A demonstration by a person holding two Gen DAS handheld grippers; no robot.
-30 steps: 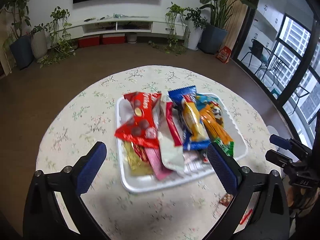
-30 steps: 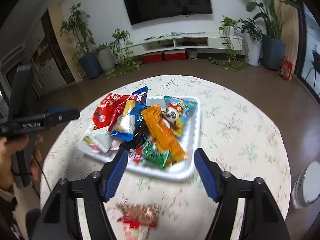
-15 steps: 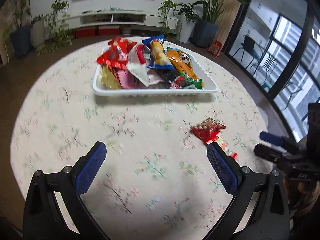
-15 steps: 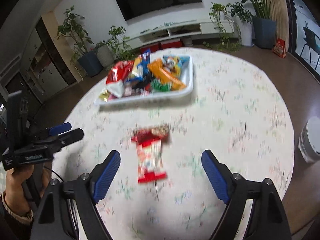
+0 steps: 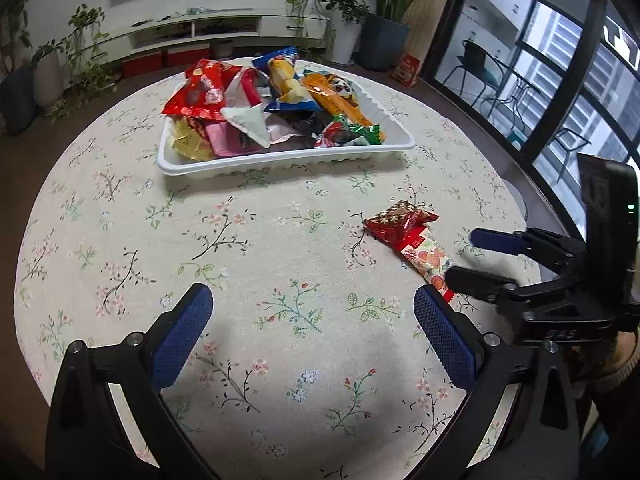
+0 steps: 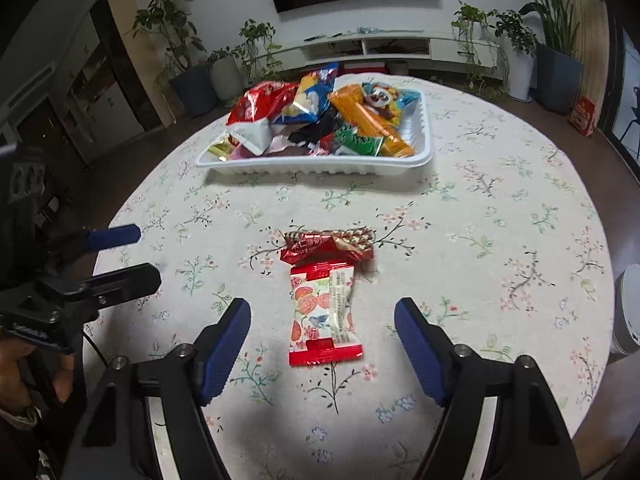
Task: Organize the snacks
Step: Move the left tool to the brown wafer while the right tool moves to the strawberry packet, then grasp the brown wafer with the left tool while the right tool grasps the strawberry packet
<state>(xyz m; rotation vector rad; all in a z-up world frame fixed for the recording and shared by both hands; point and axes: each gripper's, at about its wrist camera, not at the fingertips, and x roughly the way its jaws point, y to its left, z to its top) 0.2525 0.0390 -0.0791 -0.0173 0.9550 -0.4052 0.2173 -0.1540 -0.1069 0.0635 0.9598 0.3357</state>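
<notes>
A white tray point(image 5: 280, 158) point(image 6: 320, 168) heaped with several snack packets stands at the far side of the round floral table. Two loose packets lie on the cloth nearer me: a dark red foil packet point(image 6: 326, 245) point(image 5: 398, 220) and a white-and-red packet point(image 6: 324, 312) point(image 5: 426, 258) touching its near edge. My right gripper point(image 6: 322, 340) is open and empty, its fingers either side of the white-and-red packet, just short of it. My left gripper point(image 5: 312, 336) is open and empty over bare cloth, left of the packets. Each gripper shows in the other's view, the right gripper point(image 5: 484, 258) and the left gripper point(image 6: 128, 254).
The table edge curves close on all sides. A white bin point(image 6: 628, 312) stands on the floor off the table's right edge. Potted plants and a TV cabinet point(image 6: 400, 46) line the far wall. Glass doors point(image 5: 560, 80) are on the right.
Both grippers have pulled back from over the tray toward the near side of the table. The two loose packets now lie between the right gripper's open fingers.
</notes>
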